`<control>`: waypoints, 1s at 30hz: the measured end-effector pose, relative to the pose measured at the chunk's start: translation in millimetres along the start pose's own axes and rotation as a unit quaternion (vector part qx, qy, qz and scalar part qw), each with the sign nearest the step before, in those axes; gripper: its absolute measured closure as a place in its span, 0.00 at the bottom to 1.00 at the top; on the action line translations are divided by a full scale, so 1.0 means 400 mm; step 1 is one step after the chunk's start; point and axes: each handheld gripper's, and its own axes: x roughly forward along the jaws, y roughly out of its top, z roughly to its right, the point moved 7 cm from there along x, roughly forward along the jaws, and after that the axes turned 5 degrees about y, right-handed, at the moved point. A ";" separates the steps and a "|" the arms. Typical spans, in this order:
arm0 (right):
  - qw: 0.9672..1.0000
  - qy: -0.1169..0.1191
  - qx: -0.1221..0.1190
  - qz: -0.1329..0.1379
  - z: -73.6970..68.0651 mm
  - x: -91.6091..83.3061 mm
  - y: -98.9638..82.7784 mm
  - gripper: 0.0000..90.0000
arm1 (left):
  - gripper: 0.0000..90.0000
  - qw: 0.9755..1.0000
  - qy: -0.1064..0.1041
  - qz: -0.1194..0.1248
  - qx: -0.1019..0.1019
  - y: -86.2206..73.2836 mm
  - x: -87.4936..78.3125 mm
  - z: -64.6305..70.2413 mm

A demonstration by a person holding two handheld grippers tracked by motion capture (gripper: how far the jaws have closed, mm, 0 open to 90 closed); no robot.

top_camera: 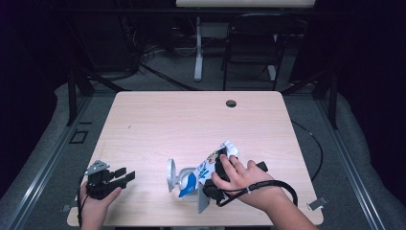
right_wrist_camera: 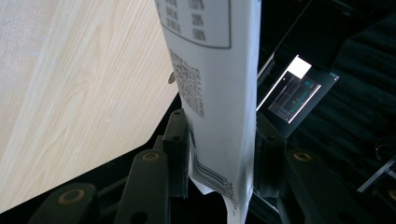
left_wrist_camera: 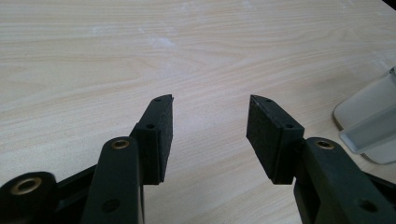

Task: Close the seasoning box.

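Wooden table (top_camera: 158,120) seen largely bare. Milk carton (top_camera: 208,167) held tilted over near right part of table, clamped between jaws of right gripper (right_wrist_camera: 219,149). White cup (top_camera: 174,176), possibly lying on its side, seen just left of carton. Left gripper (left_wrist_camera: 210,128) held spread, nothing between jaws, low over near left corner.

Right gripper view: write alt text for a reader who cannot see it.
A white carton printed with a table and code pattern stands clamped between the right gripper's two black jaws. A pale wooden table lies to its left, a dark floor to its right.
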 end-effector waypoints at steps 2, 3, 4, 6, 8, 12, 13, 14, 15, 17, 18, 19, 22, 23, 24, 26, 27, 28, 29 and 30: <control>1.000 -0.002 0.007 0.009 -0.001 0.002 0.002 0.71 | 0.57 1.000 0.000 0.000 0.000 0.000 0.000 0.000; 1.000 -0.002 0.008 0.009 -0.001 0.001 0.002 0.72 | 0.57 1.000 0.000 0.000 0.000 0.000 0.000 0.000; 1.000 -0.001 0.009 0.009 0.000 0.001 0.002 0.72 | 0.57 1.000 0.000 0.000 0.000 0.000 0.000 0.000; 1.000 -0.001 0.009 0.009 0.000 0.001 0.002 0.72 | 0.57 1.000 0.000 0.000 0.000 0.000 0.000 0.000; 1.000 0.000 0.011 0.011 -0.001 0.001 0.002 0.72 | 0.57 1.000 0.000 0.000 -0.001 0.000 0.000 0.000; 1.000 -0.001 0.011 0.013 -0.002 0.001 0.001 0.72 | 0.57 1.000 -0.001 -0.001 0.000 -0.001 0.001 0.001; 1.000 0.000 0.012 0.013 -0.003 0.001 0.000 0.72 | 0.57 1.000 -0.001 -0.003 0.000 -0.001 0.001 0.001; 1.000 0.001 0.015 0.014 -0.004 0.000 0.000 0.72 | 0.57 1.000 -0.001 -0.003 0.001 -0.001 0.001 0.001; 1.000 0.002 0.012 0.010 -0.004 -0.002 -0.002 0.72 | 0.57 1.000 0.000 -0.001 0.001 -0.001 0.002 0.002; 1.000 0.001 0.010 0.006 -0.004 -0.003 -0.005 0.72 | 0.57 1.000 0.001 -0.002 0.001 -0.002 0.002 0.002; 1.000 0.005 0.019 0.013 -0.009 -0.001 -0.005 0.72 | 0.57 1.000 0.001 -0.001 0.001 -0.001 0.002 0.002; 1.000 0.003 0.016 0.008 -0.008 -0.003 -0.006 0.72 | 0.57 1.000 0.001 -0.002 0.001 -0.001 0.002 0.002; 1.000 0.001 0.019 0.009 -0.010 -0.004 -0.008 0.72 | 0.57 1.000 0.001 -0.001 0.002 -0.001 0.003 0.002; 1.000 0.001 0.021 0.010 -0.011 -0.004 -0.010 0.72 | 0.57 1.000 0.001 0.000 0.001 -0.001 0.003 0.002; 1.000 0.001 0.025 0.015 -0.012 -0.002 -0.009 0.72 | 0.57 1.000 0.001 -0.001 0.001 -0.002 0.003 0.002; 1.000 0.001 0.025 0.009 -0.014 -0.004 -0.014 0.72 | 0.57 1.000 0.001 -0.002 0.001 -0.002 0.003 0.002; 1.000 0.001 0.024 0.010 -0.014 -0.004 -0.015 0.72 | 0.57 1.000 0.001 -0.002 0.001 -0.002 0.003 0.002; 1.000 0.000 0.026 0.010 -0.014 -0.004 -0.016 0.72 | 0.57 1.000 0.001 -0.002 0.001 -0.002 0.003 0.003; 1.000 0.000 0.029 0.010 -0.015 -0.005 -0.017 0.72 | 0.57 1.000 0.001 -0.001 0.001 -0.002 0.003 0.003; 1.000 -0.001 0.028 0.009 -0.014 -0.006 -0.018 0.72 | 0.57 1.000 0.001 -0.001 0.001 -0.002 0.003 0.002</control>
